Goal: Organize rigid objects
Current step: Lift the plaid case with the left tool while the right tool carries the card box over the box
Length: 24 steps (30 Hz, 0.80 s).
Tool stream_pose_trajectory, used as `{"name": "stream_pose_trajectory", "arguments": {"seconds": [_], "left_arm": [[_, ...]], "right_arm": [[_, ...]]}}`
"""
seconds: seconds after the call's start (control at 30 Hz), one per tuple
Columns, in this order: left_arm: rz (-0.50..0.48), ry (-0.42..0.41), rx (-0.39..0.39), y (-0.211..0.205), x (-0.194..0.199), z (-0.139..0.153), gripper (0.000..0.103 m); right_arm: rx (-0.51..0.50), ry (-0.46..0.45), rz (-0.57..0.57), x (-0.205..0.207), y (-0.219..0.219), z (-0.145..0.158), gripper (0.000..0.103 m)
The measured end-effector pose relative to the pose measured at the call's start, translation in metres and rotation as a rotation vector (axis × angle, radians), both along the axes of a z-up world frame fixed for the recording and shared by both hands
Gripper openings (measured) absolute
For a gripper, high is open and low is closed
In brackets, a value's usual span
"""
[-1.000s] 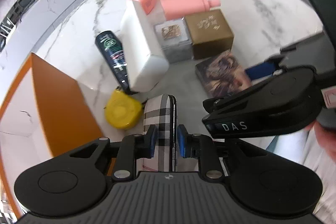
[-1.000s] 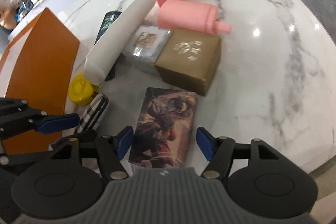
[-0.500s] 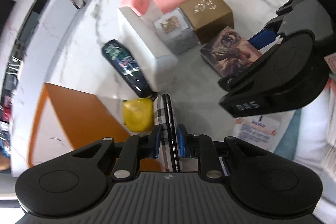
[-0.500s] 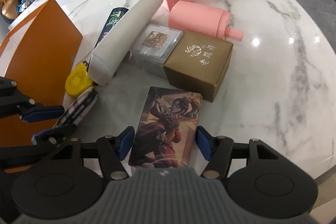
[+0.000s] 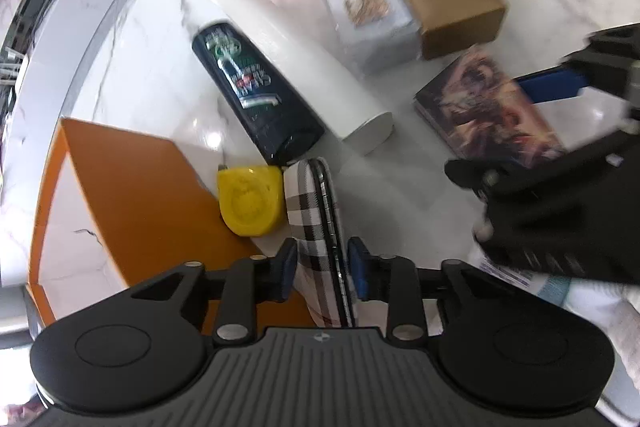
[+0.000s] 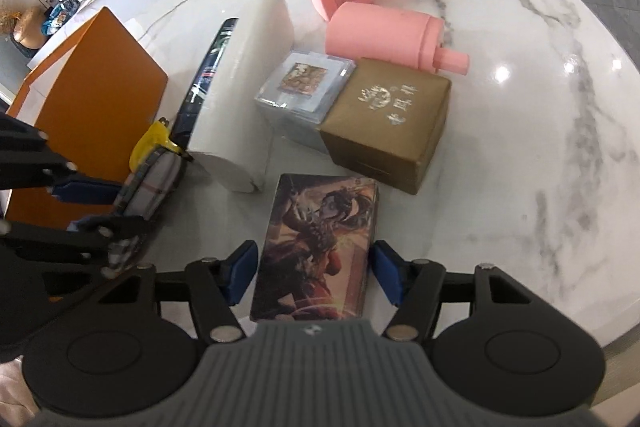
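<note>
Since a second ago the left claw [image 5: 322,263] has swung its clenched plaid case [image 5: 316,227] toward the orange box [image 5: 132,195], likely its bin; the right claw [image 6: 312,273] sits released astride the illustrated card box [image 6: 320,243] on the table [image 6: 540,107], ready to pinch

I see a white marble table [image 6: 540,75] carrying two pink bottles [image 6: 384,35], a white tube [image 6: 248,87], a dark tube [image 5: 256,95], a gold box [image 6: 388,123], a clear case [image 6: 300,95], an illustrated box [image 6: 320,247], a yellow tape measure [image 5: 248,199] and an orange box [image 5: 132,195].
</note>
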<state>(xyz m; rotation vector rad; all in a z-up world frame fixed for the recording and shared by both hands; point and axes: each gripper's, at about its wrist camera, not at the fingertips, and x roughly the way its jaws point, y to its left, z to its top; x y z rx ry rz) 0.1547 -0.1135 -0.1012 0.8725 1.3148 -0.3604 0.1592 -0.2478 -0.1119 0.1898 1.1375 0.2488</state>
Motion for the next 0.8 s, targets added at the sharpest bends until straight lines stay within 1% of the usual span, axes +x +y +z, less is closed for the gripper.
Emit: {"name": "stream_pose_trajectory", "arguments": {"seconds": [0.03,0.1,0.13,0.17,0.2,0.23,0.27,0.47,0.57,0.67,0.8], "left_arm": [[-0.003,-0.003,0.014,-0.001,-0.001,-0.004,0.038],[0.001,-0.02,0.029,-0.001,-0.002,-0.01,0.037],[0.006,-0.027,0.026,-0.001,-0.003,-0.011,0.034],[0.004,-0.033,0.018,0.0,-0.006,-0.01,0.031],[0.003,-0.049,0.014,0.001,-0.009,-0.007,0.027],[0.007,-0.065,0.006,0.002,-0.012,-0.003,0.023],[0.018,-0.075,-0.015,0.005,-0.015,0.002,0.023],[0.14,-0.104,-0.247,0.033,-0.03,0.04,0.022],[0.195,-0.126,-0.363,0.046,-0.041,0.062,0.022],[0.207,-0.146,-0.461,0.058,-0.05,0.083,0.022],[0.205,-0.183,-0.543,0.085,-0.061,0.115,0.022]], "right_arm": [[0.008,0.0,0.006,0.001,0.0,0.0,0.072],[0.011,-0.003,0.007,0.001,0.0,0.0,0.072],[0.013,-0.004,0.005,0.001,-0.001,-0.001,0.071],[0.012,-0.008,0.003,0.001,-0.002,0.0,0.068],[0.009,-0.014,0.001,0.0,-0.002,0.0,0.061],[0.019,-0.013,0.001,0.002,-0.004,-0.002,0.061],[0.026,-0.013,0.0,0.003,-0.005,-0.002,0.061],[0.092,0.001,-0.034,0.005,-0.017,-0.004,0.06],[0.13,-0.008,-0.046,-0.002,-0.023,0.001,0.06],[0.155,-0.057,-0.048,-0.011,-0.025,0.013,0.06],[0.16,-0.11,-0.015,-0.022,-0.019,0.035,0.06]]}}
